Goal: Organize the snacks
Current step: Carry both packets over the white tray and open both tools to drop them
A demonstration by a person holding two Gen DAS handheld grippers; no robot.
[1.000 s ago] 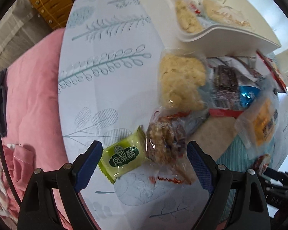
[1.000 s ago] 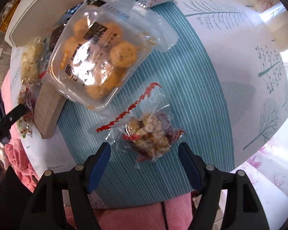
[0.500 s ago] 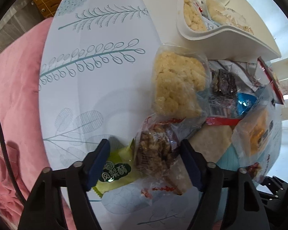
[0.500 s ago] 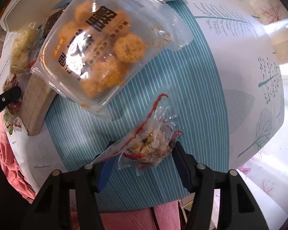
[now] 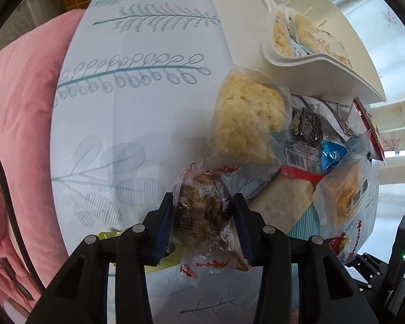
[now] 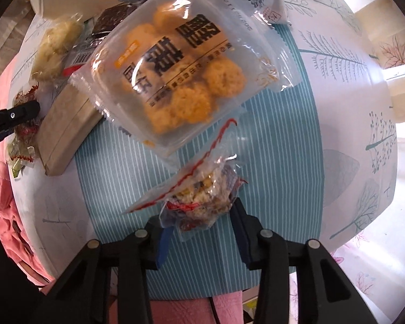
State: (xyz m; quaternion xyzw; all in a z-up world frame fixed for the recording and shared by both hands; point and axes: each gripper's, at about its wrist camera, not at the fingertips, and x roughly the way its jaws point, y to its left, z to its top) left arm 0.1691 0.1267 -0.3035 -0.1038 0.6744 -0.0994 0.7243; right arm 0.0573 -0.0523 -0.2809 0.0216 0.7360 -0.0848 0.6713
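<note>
Left wrist, white tray (image 5: 318, 62), pale snack packets (image 5: 280, 36) inside

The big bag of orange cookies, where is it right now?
In the right wrist view the bag of orange cookies lies on the teal striped cloth, upper middle, overlapping the brown box to its left, just beyond the right gripper.

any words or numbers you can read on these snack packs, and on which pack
"黑糖" (likely reading; large black characters, seen upside down): on the clear bag of orange round biscuits.
Smaller characters and stamped digits on that bag: too blurred to read.
Barcode on the blue and red foil packet: digits too small.
Print on the clear-wrapped brown nut cluster: blurred, unreadable.
</note>
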